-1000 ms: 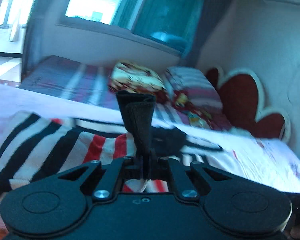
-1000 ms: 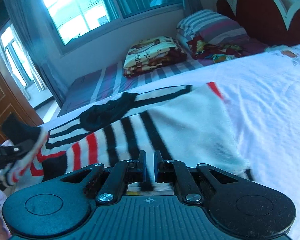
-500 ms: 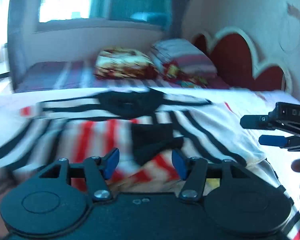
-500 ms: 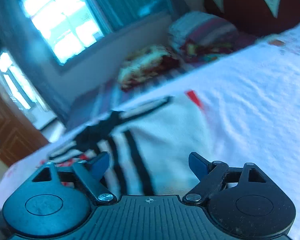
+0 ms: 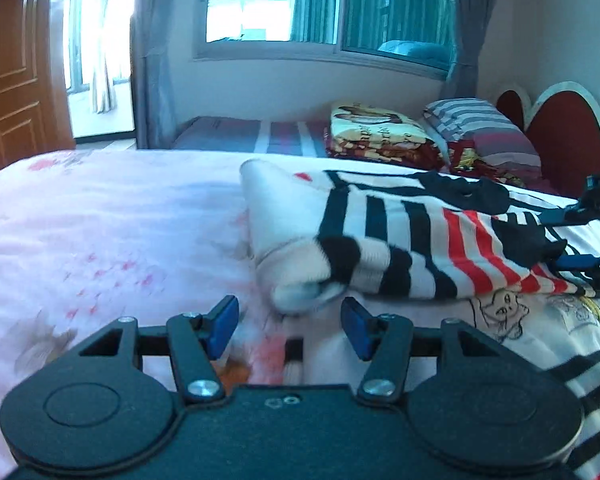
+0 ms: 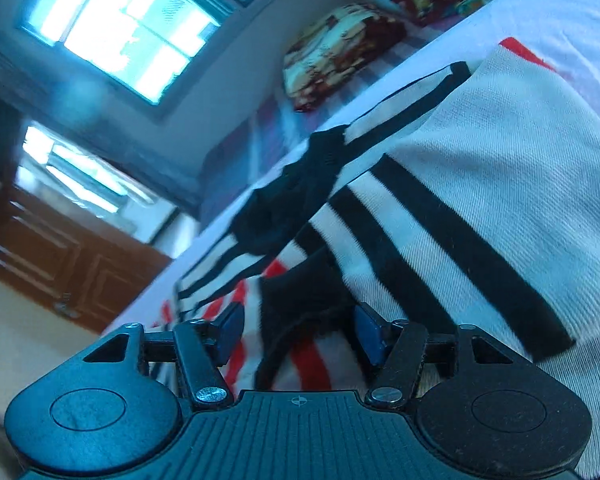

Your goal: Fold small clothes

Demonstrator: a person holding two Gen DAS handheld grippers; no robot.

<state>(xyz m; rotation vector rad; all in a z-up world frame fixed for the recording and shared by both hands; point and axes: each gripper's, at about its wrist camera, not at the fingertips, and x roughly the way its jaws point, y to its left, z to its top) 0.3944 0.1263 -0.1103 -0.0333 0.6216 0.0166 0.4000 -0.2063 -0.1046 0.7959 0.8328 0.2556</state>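
A small white top (image 5: pixel 383 236) with black and red stripes lies folded on the pink bedsheet (image 5: pixel 100 232). My left gripper (image 5: pixel 290 324) is open, its blue pads (image 5: pixel 224 322) apart, just short of the top's rolled white near corner; nothing is gripped. In the right wrist view the striped top (image 6: pixel 479 184) fills the frame. My right gripper (image 6: pixel 298 330) is tilted, its jaws closing around the top's black cuff (image 6: pixel 300 304), which lies between the pads without being clamped. The right gripper (image 5: pixel 579 236) also shows at the right edge of the left wrist view.
A second garment with a cartoon print (image 5: pixel 539 320) lies under the top at the near right. Behind stand another bed with a folded blanket (image 5: pixel 379 136), pillows (image 5: pixel 479 128) and a red headboard (image 5: pixel 563 136). A wooden door (image 5: pixel 12 80) is at the far left.
Both grippers were shut, the left holding the black cuff up. Both let go and opened. The left swung over to the top's left corner; the right rolled and came in over the dropped cuff.
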